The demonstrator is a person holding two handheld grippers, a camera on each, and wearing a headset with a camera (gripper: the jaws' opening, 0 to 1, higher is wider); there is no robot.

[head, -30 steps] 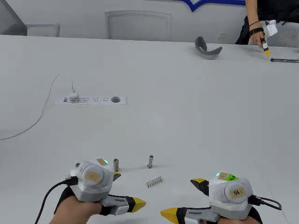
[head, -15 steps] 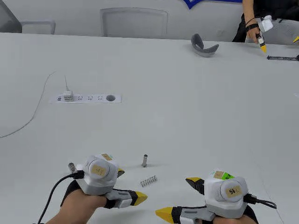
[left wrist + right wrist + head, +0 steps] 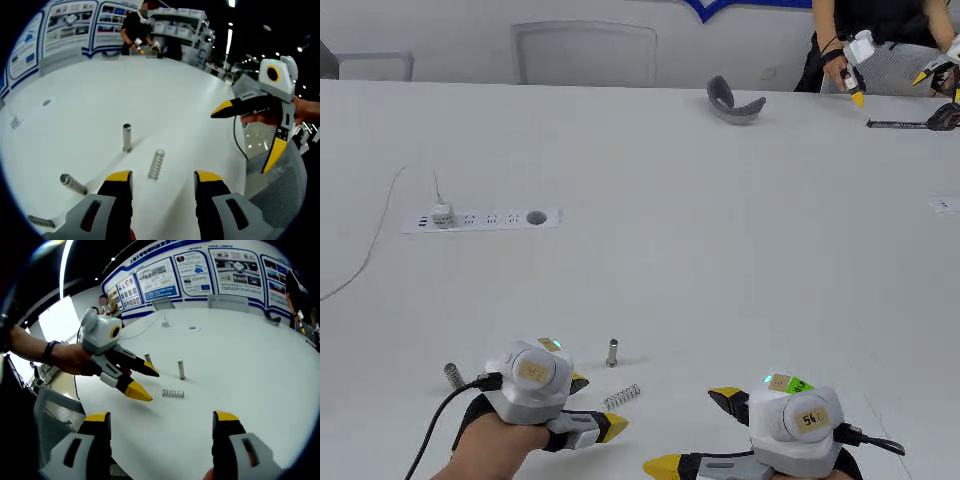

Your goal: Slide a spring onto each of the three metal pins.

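Spring (image 3: 621,397), loose silver coil, beside bare steel pin (image 3: 612,352); open left claw (image 3: 595,404) edged closer, pickup looks next; right claw (image 3: 692,430) open.

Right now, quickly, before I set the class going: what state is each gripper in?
Left gripper: open, holding nothing; a spring lies loose near its tips.
Right gripper: open, holding nothing.

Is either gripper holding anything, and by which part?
Nothing is held. Both the left gripper and right gripper are open, empty; the spring lies on the table.
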